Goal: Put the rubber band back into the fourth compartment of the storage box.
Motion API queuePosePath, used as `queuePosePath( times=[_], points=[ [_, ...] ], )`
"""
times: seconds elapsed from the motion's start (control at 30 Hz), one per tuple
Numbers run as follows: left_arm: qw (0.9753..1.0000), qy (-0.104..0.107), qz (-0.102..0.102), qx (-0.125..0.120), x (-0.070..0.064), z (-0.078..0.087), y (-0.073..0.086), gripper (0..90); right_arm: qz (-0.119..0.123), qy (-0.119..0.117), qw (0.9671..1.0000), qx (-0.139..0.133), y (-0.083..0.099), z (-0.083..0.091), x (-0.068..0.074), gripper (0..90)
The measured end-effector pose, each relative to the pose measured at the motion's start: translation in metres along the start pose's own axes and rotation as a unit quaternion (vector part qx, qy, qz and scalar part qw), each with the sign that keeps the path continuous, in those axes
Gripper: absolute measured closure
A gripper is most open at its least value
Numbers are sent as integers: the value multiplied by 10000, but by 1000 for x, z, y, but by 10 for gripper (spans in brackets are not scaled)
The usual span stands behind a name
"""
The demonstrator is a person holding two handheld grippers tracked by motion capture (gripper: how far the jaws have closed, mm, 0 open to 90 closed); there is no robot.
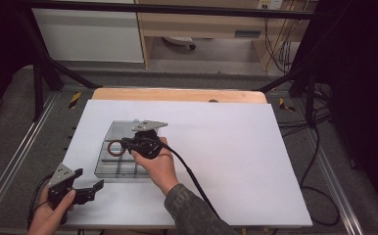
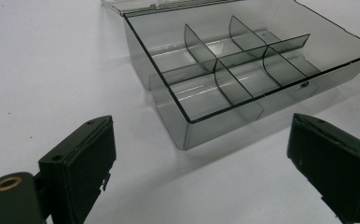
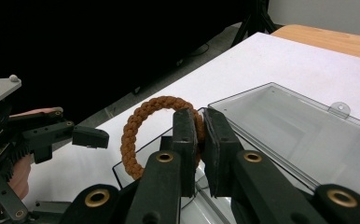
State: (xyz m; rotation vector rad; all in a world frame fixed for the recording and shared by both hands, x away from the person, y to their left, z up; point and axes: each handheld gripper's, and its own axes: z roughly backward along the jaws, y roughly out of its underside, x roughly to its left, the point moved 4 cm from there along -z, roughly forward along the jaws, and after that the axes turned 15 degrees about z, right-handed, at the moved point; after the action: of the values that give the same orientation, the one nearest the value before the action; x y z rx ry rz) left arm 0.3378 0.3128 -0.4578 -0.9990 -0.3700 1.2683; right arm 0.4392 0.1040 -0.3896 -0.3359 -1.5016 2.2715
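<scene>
Two grippers over one white table, right gripper above one clear box, left gripper just beside it, jaws spread and empty, six compartments ahead, one brown braided ring pinched between right jaws, over the box.

Brown braided ring, smoky clear box, white table cover

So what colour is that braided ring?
Orange-brown; the ring shows best in the right gripper view.

Left claw jaws wide apart before clear divided box (compartments bare).
</scene>
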Motion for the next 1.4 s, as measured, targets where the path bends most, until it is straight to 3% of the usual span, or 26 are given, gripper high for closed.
queuePosePath(
  times=[1.4],
  points=[
    [10000,35,-33,38,-1,0,1,72,274,-112,9993,230,0,-30,22,841]
  ],
)
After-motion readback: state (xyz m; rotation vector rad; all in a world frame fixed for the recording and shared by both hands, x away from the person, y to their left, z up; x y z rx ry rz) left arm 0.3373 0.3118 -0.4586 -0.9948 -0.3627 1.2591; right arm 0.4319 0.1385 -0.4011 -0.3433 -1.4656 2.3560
